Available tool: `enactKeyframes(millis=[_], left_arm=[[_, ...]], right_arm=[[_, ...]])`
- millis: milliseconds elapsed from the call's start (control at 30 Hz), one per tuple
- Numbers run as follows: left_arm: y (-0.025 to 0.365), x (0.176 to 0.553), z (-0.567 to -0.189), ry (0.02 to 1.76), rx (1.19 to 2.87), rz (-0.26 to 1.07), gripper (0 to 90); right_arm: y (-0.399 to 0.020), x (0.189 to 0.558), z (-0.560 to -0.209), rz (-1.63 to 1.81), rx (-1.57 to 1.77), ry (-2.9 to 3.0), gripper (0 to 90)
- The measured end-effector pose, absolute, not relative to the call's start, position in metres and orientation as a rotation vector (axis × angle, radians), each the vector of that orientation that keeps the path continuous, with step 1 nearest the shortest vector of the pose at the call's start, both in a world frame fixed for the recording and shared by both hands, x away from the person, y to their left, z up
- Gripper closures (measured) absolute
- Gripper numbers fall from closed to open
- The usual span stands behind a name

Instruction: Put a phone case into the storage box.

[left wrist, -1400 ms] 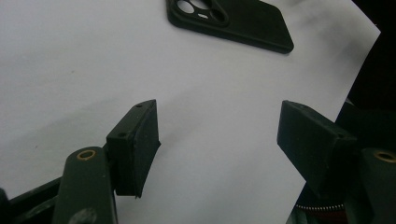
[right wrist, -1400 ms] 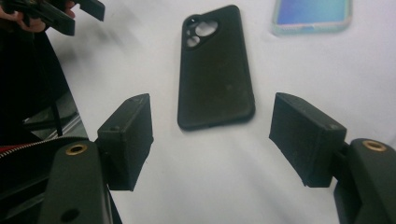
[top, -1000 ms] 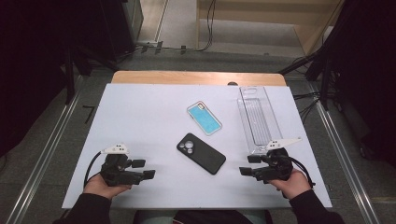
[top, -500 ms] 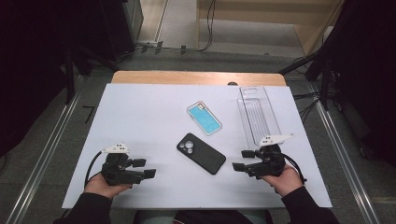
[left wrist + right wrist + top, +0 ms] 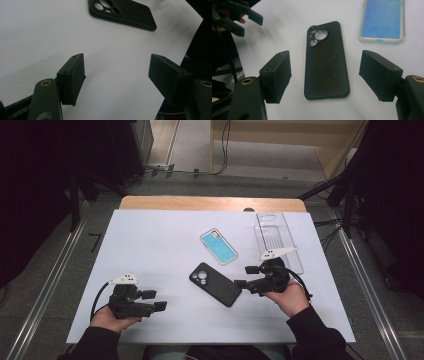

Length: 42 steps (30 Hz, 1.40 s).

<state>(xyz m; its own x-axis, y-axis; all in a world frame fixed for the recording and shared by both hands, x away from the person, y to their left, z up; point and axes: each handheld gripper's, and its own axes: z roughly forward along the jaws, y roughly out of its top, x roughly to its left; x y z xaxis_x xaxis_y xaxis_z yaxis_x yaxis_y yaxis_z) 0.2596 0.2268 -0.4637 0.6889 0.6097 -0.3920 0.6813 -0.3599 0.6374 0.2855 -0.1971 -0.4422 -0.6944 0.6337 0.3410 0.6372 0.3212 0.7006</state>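
Observation:
A black phone (image 5: 215, 284) lies camera-side up in the middle of the white table (image 5: 150, 250). In the right gripper view the black phone (image 5: 326, 62) lies lengthwise between and just beyond the jaws, untouched. My right gripper (image 5: 244, 276) is open beside the phone's right end, pointing left at it. Behind it lie a blue phone case (image 5: 219, 246) and a clear case (image 5: 278, 240). My left gripper (image 5: 155, 300) is open near the front left, resting on the table with nothing between its jaws. The black phone (image 5: 122, 11) is well ahead of it.
The blue case (image 5: 382, 21) lies past the right jaw in the right gripper view. The table's front edge runs close under both hands. A wooden strip (image 5: 210, 203) borders the far edge. Bare white surface spreads at the left and back.
My right gripper has moved left and a little away from the front edge, up to the black phone's right end. The left gripper has stayed put.

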Motion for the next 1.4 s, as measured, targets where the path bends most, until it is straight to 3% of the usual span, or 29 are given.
enactKeyframes(millis=[633,1200,1300,1400], left_arm=[[0.228,0.26,-0.464,0.982,2.079,-0.106,29.7],[0.228,0.259,-0.464,0.965,2.073,-0.105,29.9],[0.228,0.259,-0.464,0.966,2.075,-0.105,29.9],[0.229,0.259,-0.464,0.968,2.075,-0.107,29.9]], right_arm=[[-0.171,0.35,-0.433,-1.364,-1.307,-2.578,23.8],[-0.145,0.4,-0.45,-1.353,-1.389,-2.561,22.6],[-0.144,0.405,-0.452,-1.347,-1.402,-2.555,19.2],[-0.142,0.415,-0.458,-1.321,-1.415,-2.551,9.2]])
